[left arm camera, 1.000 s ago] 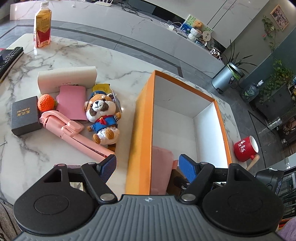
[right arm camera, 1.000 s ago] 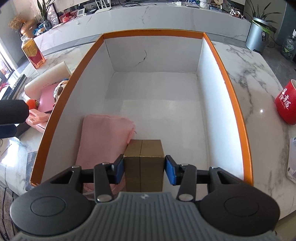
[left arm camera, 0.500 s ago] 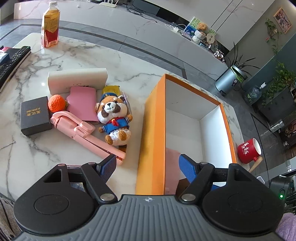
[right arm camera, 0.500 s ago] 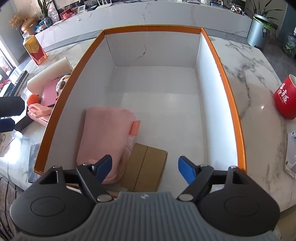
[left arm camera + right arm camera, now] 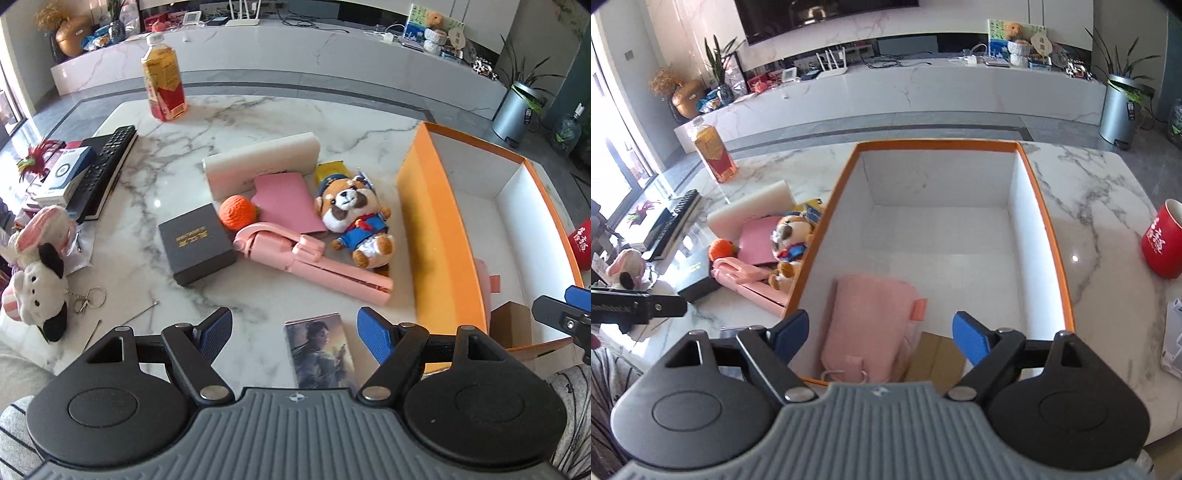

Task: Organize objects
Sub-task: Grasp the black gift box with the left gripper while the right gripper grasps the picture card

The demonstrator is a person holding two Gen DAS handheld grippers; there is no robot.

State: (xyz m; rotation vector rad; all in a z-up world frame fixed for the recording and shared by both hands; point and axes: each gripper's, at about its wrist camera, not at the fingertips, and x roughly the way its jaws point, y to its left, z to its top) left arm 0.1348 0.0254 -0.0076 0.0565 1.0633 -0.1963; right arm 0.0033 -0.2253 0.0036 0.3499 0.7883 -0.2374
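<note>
Two items sit in the box (image 5: 1049, 236): pouch (image 5: 868, 325) and carton (image 5: 934, 356), directly below the right hand-held gripper (image 5: 881, 334), whose jaws have just been opening, now empty. Left hand-held gripper (image 5: 295, 326), open and empty, hovers over the card (image 5: 319, 349), likely next.

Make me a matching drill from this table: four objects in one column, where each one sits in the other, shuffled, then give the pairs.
Objects:
1. brown cardboard box
2. picture card
3. red mug
4. drink bottle

Places:
A. far edge of the table
B. inside the orange box, beside the pink pouch
C. on the table, in front of the left tongs
D. on the marble, right of the orange box

Pairs: 1-B, 2-C, 3-D, 4-A
</note>
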